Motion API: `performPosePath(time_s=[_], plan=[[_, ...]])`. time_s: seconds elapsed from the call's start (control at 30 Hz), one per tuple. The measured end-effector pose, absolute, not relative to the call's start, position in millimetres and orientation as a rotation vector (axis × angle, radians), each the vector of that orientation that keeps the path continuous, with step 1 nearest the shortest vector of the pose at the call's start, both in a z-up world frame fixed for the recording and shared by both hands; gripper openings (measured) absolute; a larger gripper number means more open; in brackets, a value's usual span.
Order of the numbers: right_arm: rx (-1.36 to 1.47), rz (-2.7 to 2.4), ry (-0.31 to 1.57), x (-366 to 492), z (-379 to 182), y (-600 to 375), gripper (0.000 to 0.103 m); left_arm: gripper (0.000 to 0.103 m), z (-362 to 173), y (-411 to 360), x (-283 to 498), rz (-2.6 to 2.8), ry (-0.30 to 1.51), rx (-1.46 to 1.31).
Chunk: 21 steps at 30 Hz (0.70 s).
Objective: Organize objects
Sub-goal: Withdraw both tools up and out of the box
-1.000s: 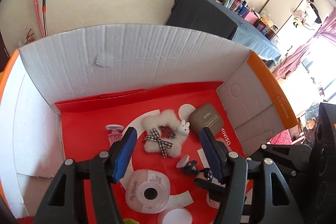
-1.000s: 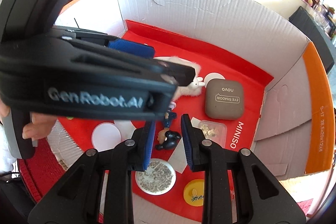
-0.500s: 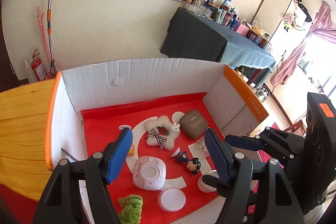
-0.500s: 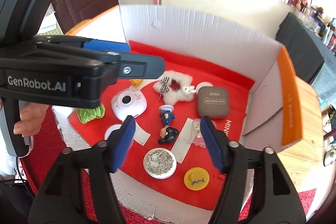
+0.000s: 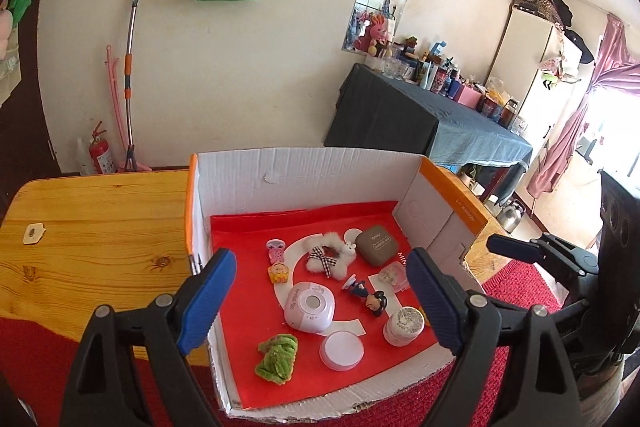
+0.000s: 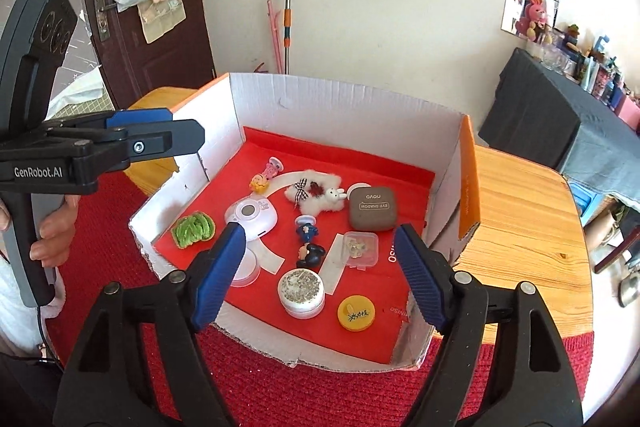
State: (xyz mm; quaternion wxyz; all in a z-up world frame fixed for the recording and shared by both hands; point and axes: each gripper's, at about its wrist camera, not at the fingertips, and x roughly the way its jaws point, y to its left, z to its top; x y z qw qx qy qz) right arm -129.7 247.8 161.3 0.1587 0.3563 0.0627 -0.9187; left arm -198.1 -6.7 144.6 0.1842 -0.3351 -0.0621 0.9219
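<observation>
Both my grippers spread wide and empty above the cardboard box (image 6: 352,95).

My left gripper (image 5: 320,301) and right gripper (image 6: 316,273) have just been opening, nothing between their blue pads. Past my right fingertips sit a small figurine (image 6: 310,254), a glitter jar (image 6: 301,291) and a yellow cap (image 6: 356,313); beyond them a brown eye-shadow case (image 6: 372,207) and a fluffy white clip (image 6: 316,195). A pink-white gadget (image 5: 309,311) lies between my left fingers. The box rests on a wooden table (image 5: 100,247) with red cloth (image 6: 280,387).
</observation>
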Motion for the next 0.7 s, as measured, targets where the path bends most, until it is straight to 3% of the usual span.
performPosePath(time_s=[0.23,0.43,0.7], plan=[[0.896,-2.735,0.168,-104.5,167.5,243.9,0.095,0.099,141.3,-7.5,-170.5,2.701,-0.101,-0.861],[0.838,-2.813,0.179,-97.9,156.5,225.7,0.097,0.103,129.3,-1.2,-148.5,2.817,0.028,-0.762],[0.833,-2.872,0.114,-122.7,118.5,228.8,0.097,0.103,95.7,1.6,-147.7,2.869,0.025,-0.791]])
